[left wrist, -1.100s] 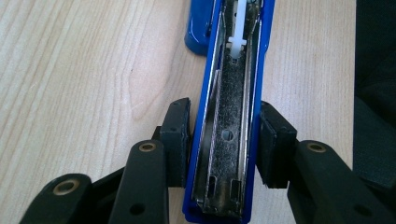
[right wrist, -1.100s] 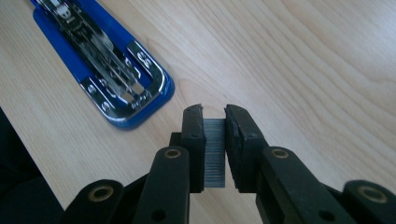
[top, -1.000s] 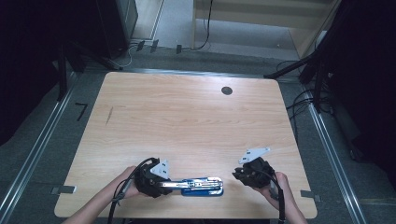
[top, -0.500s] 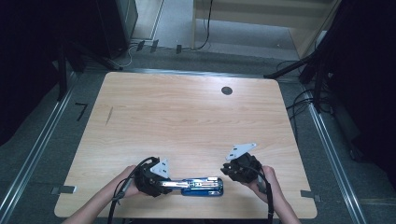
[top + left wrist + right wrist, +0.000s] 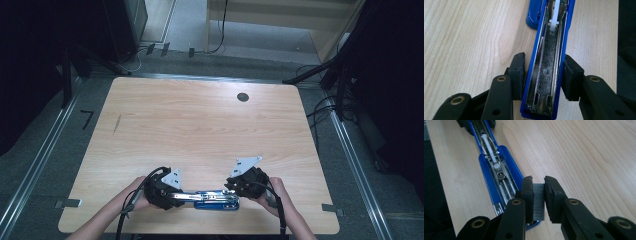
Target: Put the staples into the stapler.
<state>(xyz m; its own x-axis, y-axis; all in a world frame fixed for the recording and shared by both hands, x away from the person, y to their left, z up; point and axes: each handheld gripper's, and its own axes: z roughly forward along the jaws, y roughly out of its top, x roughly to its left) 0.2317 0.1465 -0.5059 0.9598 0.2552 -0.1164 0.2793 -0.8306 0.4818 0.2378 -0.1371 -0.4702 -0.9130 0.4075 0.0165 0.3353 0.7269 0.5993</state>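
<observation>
Setting reads as a lab or recording bay, not a home. A plain light-wood table (image 5: 200, 130) with a round cable port (image 5: 243, 97) stands on grey carpet inside a frame of metal rails (image 5: 40, 165). Black stands (image 5: 320, 75) and loose cables (image 5: 325, 107) crowd the dim floor at the right edge. Tape marks (image 5: 87, 119) lie on the carpet to the left. Dark equipment cabinets (image 5: 125, 25) stand beyond the table, beside pale wooden panelling (image 5: 280, 30). Office-grade furnishings, test-rig layout.
</observation>
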